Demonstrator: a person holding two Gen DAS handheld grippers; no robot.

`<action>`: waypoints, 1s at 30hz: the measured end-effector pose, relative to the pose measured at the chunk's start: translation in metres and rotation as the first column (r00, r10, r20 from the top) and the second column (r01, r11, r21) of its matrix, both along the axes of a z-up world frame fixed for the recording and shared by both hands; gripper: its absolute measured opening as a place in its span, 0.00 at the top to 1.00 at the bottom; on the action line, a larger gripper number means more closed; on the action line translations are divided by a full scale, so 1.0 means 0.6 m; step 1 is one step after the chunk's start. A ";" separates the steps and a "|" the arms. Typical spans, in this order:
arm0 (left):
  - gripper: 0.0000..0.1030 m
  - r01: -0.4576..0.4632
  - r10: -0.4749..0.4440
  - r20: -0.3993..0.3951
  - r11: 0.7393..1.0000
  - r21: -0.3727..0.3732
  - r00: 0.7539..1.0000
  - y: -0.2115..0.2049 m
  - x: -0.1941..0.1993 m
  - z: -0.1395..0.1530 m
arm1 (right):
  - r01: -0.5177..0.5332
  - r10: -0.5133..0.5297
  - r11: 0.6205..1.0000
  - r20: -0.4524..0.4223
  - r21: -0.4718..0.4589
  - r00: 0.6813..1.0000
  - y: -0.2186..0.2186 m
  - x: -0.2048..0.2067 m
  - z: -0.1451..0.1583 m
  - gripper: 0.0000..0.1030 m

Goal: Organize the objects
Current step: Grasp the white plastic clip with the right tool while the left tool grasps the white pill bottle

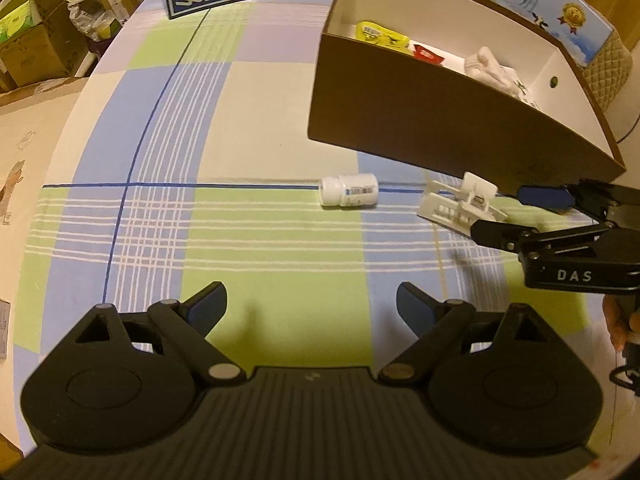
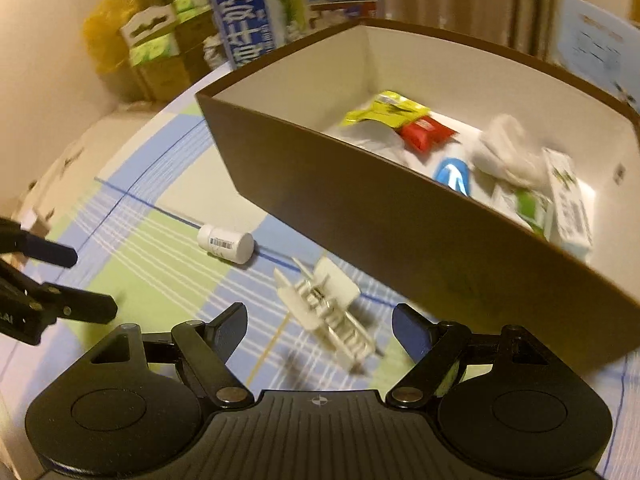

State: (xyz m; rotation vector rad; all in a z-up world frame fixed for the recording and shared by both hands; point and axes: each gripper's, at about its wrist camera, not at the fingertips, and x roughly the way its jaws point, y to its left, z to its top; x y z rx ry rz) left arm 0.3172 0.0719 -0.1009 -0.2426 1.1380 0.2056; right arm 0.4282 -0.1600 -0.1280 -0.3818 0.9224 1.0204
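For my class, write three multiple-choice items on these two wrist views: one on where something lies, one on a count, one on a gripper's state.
1. Where does the white pill bottle lie?
A. inside the brown box
B. on its side on the checked tablecloth
C. between gripper fingers

2. How many items are on the cloth in front of the brown box?
A. two
B. four
C. none

3. The right gripper is:
A. shut on the bottle
B. shut on nothing
C. open

Answers: 1 B, it lies flat on the tablecloth. 2 A, the bottle and a white plastic clip. 3 C, its fingers stand wide apart around the clip without touching it.
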 end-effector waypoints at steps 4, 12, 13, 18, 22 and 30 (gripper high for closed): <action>0.13 -0.014 0.014 -0.011 1.000 0.003 1.000 0.009 0.003 -0.007 | -0.050 0.050 0.999 0.017 -0.015 0.999 0.021 0.012 -0.012 0.28; 0.13 -0.023 0.023 -0.031 1.000 0.003 0.999 0.020 0.007 -0.019 | -0.154 0.159 0.986 0.070 -0.068 0.985 0.047 0.007 -0.024 0.53; 0.13 -0.023 0.023 -0.031 1.000 0.003 0.999 0.020 0.008 -0.019 | -0.163 0.169 0.984 0.083 -0.078 0.982 0.047 0.003 -0.023 0.54; 0.13 -0.016 0.016 -0.030 1.000 0.000 0.999 0.019 0.011 -0.022 | -0.154 0.166 0.982 0.112 -0.112 0.980 0.045 -0.010 -0.019 0.54; 0.13 -0.003 0.003 -0.023 1.000 -0.002 1.000 0.016 0.013 -0.026 | -0.074 0.085 0.991 0.099 -0.114 0.991 0.028 -0.010 -0.014 0.54; 0.13 0.038 -0.038 0.012 0.999 0.008 0.999 0.006 0.034 -0.039 | 0.214 -0.208 0.970 0.058 -0.118 0.976 -0.057 -0.003 -0.003 0.55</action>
